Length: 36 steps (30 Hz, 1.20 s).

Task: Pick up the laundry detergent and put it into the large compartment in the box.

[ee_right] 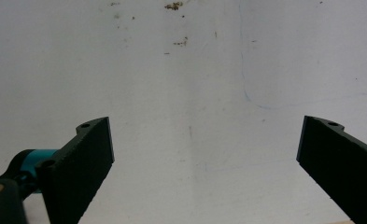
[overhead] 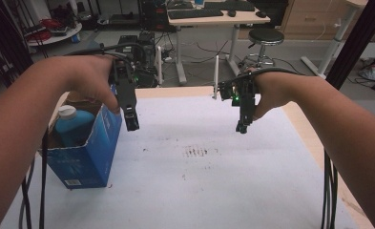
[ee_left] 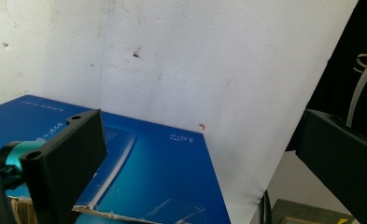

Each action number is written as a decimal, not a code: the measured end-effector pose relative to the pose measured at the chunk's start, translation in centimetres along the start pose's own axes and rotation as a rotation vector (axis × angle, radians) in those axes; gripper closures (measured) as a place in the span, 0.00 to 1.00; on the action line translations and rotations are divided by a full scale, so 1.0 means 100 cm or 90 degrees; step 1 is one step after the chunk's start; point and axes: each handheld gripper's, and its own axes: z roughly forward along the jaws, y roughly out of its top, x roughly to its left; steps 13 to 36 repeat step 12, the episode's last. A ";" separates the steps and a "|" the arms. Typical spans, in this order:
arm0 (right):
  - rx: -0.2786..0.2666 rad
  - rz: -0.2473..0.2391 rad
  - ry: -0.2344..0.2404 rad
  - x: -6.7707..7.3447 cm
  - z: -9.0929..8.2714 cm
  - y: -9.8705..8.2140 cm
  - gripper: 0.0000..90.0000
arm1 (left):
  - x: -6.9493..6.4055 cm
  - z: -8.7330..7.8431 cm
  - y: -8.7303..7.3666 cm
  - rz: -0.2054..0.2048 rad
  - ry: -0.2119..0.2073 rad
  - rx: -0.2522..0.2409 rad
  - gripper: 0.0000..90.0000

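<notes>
Box sits just below the left hand-held gripper, jaws apart

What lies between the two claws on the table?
In the high view, bare white table cover with a small dark smudge lies between left claw and right claw.

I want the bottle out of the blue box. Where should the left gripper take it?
Grip the white cap and neck of the bottle from above. It stands upright in the open-topped box, whose walls hide its body. The left gripper hangs open beside the box's right wall.
</notes>
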 end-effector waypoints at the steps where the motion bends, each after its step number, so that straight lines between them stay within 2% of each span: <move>1: -0.001 -0.001 -0.001 -0.001 0.000 0.000 0.03 | 0.000 0.000 0.000 0.000 -0.001 0.000 0.02; 8: -0.005 0.000 -0.002 0.000 -0.001 -0.002 0.03 | -0.002 0.000 0.001 0.004 0.003 0.000 0.02; 10: -0.006 0.000 0.001 -0.001 -0.001 -0.002 0.03 | -0.002 0.000 0.001 0.006 -0.001 0.000 0.02; 11: -0.008 -0.001 0.003 -0.002 -0.001 -0.002 0.03 | -0.001 0.001 0.004 0.008 -0.013 -0.004 0.02; 36: -0.008 -0.001 0.003 -0.002 -0.001 -0.002 0.03 | -0.001 0.001 0.004 0.008 -0.013 -0.004 0.02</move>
